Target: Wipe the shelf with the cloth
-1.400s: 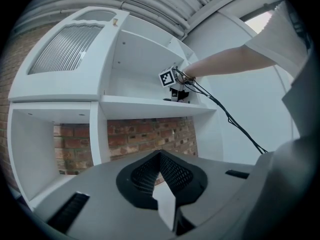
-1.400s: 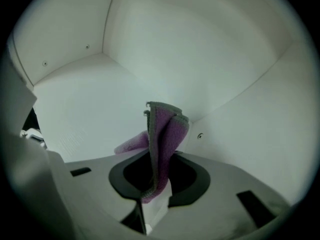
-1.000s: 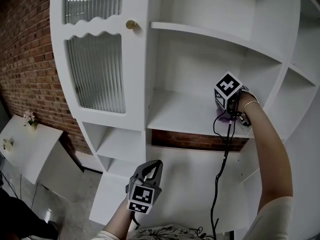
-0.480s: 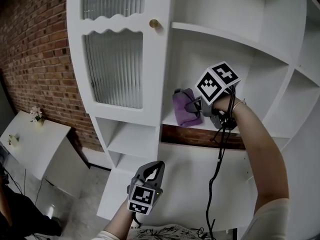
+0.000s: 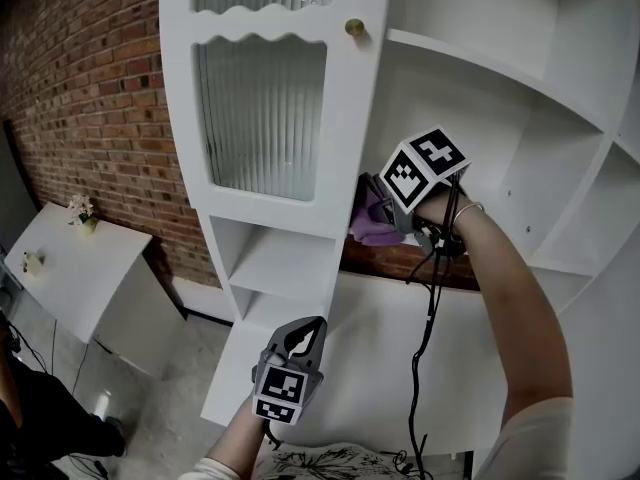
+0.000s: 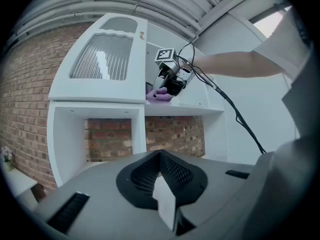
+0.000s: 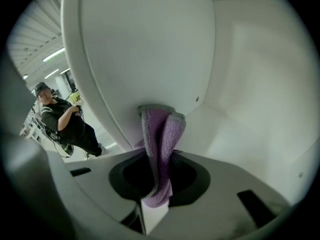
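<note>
The right gripper (image 5: 376,214) is clamped tight on a purple fleecy cloth (image 7: 160,149), a fold of which runs down between its jaws and out in front of them. The cloth is pressed at the far left end of the white open shelf (image 6: 197,105), right where the board meets the white upright panel (image 7: 150,49) beside the ribbed-glass cabinet door (image 5: 262,108); in the right gripper view the cloth's front edge touches that panel. The left gripper (image 5: 298,342) hangs low, well apart from the shelf, with its jaws closed together and nothing between them, so it takes no part in the wiping. As a judgement, the task is in the middle of its working phase: the cloth is in hand and in contact with the shelf, at the end of the board. The rest of the board, to the right of the arm, looks plain white, with no dust or streaks visible either way, so the pictures do not settle how much has been covered. What seems left is to carry the cloth across the remaining length and into the back corner.
</note>
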`<control>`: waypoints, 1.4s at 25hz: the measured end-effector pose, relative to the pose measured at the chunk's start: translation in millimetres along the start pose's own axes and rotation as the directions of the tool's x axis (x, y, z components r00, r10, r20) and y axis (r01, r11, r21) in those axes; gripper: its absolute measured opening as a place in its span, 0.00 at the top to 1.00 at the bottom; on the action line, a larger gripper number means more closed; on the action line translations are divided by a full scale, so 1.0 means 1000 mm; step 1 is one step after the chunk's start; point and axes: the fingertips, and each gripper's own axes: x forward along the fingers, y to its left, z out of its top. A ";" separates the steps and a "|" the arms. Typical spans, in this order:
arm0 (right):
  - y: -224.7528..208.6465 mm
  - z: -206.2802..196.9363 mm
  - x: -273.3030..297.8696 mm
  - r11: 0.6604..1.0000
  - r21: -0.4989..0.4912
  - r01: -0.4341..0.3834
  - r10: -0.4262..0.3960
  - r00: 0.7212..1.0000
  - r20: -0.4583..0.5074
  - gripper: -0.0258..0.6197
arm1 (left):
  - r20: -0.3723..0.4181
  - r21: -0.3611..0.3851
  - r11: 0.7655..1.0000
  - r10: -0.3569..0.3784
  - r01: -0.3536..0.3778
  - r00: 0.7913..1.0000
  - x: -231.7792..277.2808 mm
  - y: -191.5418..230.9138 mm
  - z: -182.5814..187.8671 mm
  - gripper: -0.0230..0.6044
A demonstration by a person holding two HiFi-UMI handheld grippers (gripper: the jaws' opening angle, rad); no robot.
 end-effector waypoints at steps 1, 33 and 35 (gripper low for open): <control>-0.001 0.000 0.001 1.000 -0.017 0.022 -0.022 1.000 -0.012 0.84 | 0.000 -0.001 1.000 -0.003 0.003 1.000 0.002 -0.001 -0.001 0.94; -0.165 -0.165 -0.112 0.939 0.121 0.321 -0.285 0.927 -0.246 0.85 | 0.011 0.043 0.973 -0.229 0.229 0.973 0.084 -0.125 0.014 0.94; -0.174 -0.177 -0.120 0.928 0.132 0.349 -0.305 0.913 -0.270 0.85 | 0.004 0.043 0.972 -0.232 0.232 0.973 0.085 -0.127 0.012 0.94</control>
